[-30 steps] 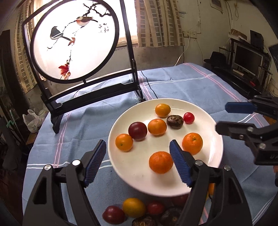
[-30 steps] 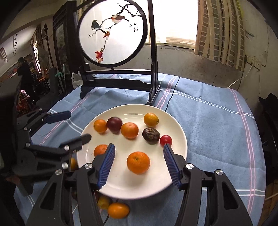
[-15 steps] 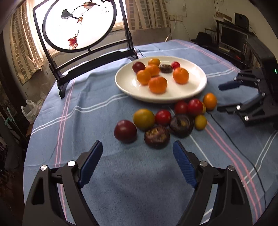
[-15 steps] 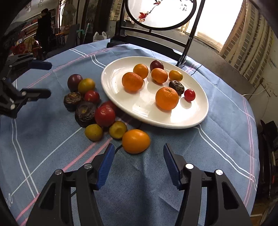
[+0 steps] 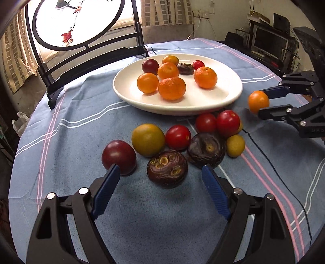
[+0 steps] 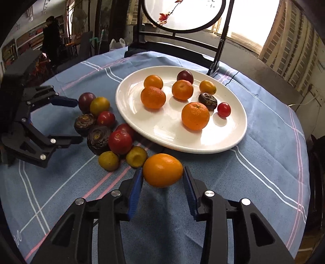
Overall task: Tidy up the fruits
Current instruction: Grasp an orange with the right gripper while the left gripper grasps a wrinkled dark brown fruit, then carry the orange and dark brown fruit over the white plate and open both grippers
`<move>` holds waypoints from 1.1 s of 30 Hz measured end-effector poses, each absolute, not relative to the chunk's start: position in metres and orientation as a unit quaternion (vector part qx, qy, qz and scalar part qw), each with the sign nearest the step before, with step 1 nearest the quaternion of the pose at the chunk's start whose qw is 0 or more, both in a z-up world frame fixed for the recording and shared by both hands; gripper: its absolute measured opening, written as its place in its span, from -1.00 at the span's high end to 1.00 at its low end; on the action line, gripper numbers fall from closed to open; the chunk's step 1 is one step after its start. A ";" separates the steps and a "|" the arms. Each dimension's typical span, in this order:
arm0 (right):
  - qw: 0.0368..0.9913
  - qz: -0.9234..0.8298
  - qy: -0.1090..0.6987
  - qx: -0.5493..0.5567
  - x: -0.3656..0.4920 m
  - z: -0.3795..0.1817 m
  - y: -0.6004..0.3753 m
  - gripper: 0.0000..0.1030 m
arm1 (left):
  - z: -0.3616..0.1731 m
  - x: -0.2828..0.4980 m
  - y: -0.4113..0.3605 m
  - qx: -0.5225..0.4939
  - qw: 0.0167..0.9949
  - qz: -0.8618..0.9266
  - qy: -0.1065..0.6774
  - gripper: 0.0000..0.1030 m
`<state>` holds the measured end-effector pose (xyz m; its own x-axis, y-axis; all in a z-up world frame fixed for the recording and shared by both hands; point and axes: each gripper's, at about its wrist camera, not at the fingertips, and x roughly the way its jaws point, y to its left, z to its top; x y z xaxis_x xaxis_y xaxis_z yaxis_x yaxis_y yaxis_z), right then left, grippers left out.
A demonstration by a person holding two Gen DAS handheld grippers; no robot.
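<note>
A white plate holds several oranges, a dark plum, a brown wrinkled fruit and a small tomato. Loose fruit lies on the blue cloth in front of it. My left gripper is open and low over the cloth. A dark wrinkled fruit lies just ahead between its fingers, and its left fingertip is beside a dark red plum. My right gripper is closing on an orange fruit, and both pads touch its sides.
A black-framed round screen stands at the table's far edge behind the plate. A thin black cable runs across the cloth at the right. A monitor and a person are beyond the table.
Both grippers pulled back from over the plate and sank toward the loose fruit in front of it. The right jaws narrowed onto the orange fruit. The left jaws widened slightly.
</note>
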<state>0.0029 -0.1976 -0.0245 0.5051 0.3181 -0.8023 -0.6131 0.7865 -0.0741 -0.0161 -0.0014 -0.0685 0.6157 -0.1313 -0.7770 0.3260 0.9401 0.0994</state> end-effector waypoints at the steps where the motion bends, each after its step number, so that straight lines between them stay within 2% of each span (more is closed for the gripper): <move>1: 0.851 0.271 0.414 -0.174 0.002 -0.022 -0.202 0.22 | -0.068 -0.015 -0.003 0.118 0.893 -0.129 0.415 -0.57; 4: 0.854 0.266 0.413 -0.169 0.000 -0.020 -0.208 0.22 | -0.067 -0.013 -0.006 0.118 0.892 -0.135 0.415 -0.51; 6: 0.854 0.267 0.413 -0.168 -0.002 -0.021 -0.210 0.22 | -0.066 -0.014 -0.006 0.116 0.890 -0.145 0.417 -0.37; 8: 0.854 0.269 0.413 -0.166 -0.004 -0.021 -0.210 0.22 | -0.067 -0.015 -0.006 0.106 0.882 -0.149 0.434 -0.04; 10: 0.854 0.271 0.412 -0.165 -0.007 -0.021 -0.209 0.22 | -0.066 -0.021 -0.006 0.114 0.880 -0.143 0.439 0.05; 18: 0.854 0.275 0.412 -0.157 -0.008 -0.021 -0.207 0.22 | -0.076 -0.012 -0.005 0.111 0.875 -0.135 0.451 0.05; 20: 0.853 0.278 0.412 -0.159 -0.010 -0.021 -0.206 0.22 | -0.077 -0.005 -0.004 0.094 0.877 -0.138 0.451 0.19; 26: 0.855 0.275 0.411 -0.154 -0.013 -0.020 -0.208 0.22 | -0.075 -0.007 -0.003 0.082 0.877 -0.137 0.453 0.21; 33: 0.864 0.284 0.390 -0.144 -0.019 -0.001 -0.202 0.22 | -0.032 -0.026 -0.008 0.114 0.908 -0.118 0.386 0.21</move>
